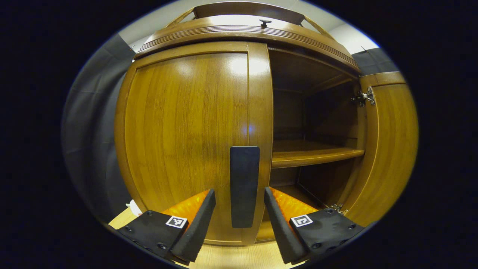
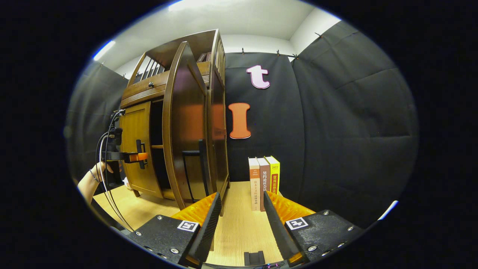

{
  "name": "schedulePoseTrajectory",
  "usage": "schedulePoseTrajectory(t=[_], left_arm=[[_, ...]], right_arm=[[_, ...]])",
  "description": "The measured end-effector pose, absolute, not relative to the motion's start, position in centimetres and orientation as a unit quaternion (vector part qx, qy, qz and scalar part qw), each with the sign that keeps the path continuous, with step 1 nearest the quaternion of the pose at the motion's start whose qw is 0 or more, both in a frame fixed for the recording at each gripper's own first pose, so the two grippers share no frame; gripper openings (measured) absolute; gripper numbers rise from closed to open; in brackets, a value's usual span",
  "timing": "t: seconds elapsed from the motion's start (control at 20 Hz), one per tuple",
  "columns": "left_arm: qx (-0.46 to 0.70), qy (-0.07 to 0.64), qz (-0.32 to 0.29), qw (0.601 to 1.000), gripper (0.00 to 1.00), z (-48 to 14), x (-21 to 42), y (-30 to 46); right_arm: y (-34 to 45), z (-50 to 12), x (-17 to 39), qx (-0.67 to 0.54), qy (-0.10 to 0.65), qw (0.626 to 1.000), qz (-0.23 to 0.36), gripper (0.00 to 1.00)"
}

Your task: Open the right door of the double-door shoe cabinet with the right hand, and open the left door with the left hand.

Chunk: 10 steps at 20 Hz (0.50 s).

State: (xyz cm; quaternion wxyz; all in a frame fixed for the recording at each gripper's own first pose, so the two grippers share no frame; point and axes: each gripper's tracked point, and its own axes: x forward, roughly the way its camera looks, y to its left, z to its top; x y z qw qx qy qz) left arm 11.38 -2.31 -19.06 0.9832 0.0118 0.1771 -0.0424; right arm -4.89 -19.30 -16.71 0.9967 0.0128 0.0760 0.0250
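Three books (image 2: pixel 264 181) are seen standing on the table (image 2: pixel 239 224) at 12 o'clock of the open right gripper (image 2: pixel 239 216). The cabinet (image 2: pixel 175 123) is at 10 o'clock, its right door (image 2: pixel 185 127) swung open. Bare shelves (image 1: pixel 313 153) are shown inside. The left door (image 1: pixel 186 138) is shut; its handle (image 1: pixel 244 186) lies between the open left gripper (image 1: pixel 239 213) fingers, contact unclear.

My left gripper view faces the shoe cabinet (image 1: pixel 194 142) head-on, very near its shut left door. My right gripper view looks from farther right, sidelong; both share the cabinet front.
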Motion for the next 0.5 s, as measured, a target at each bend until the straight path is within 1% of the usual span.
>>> schedulePoseTrajectory(t=[0.1, 0.3, 0.35, 0.45, 0.5], left_arm=[[0.015, 0.178, -0.043, 0.983, 0.85, -19.2, 11.7, -2.4], [0.002, 0.188, -0.053, 0.981, 0.6, -20.2, 12.2, -3.0], [0.004, 0.195, -0.043, 0.98, 0.54, -20.7, 12.0, -2.7], [0.006, 0.189, -0.054, 0.98, 0.41, -20.5, 12.1, -2.8], [0.008, 0.189, -0.059, 0.98, 0.41, -20.5, 11.9, -2.9]], right_arm=[[-19.3, -16.5, -4.9, 0.015, 0.074, 0.997, 0.023, 0.7], [-19.3, -16.1, -4.9, 0.016, 0.072, 0.997, 0.018, 0.7], [-19.4, -15.9, -5.3, 0.015, 0.072, 0.997, 0.016, 0.7], [-19.4, -15.5, -5.5, 0.012, 0.068, 0.998, 0.012, 0.7], [-19.4, -15.4, -5.6, 0.011, 0.067, 0.998, 0.011, 0.7]])
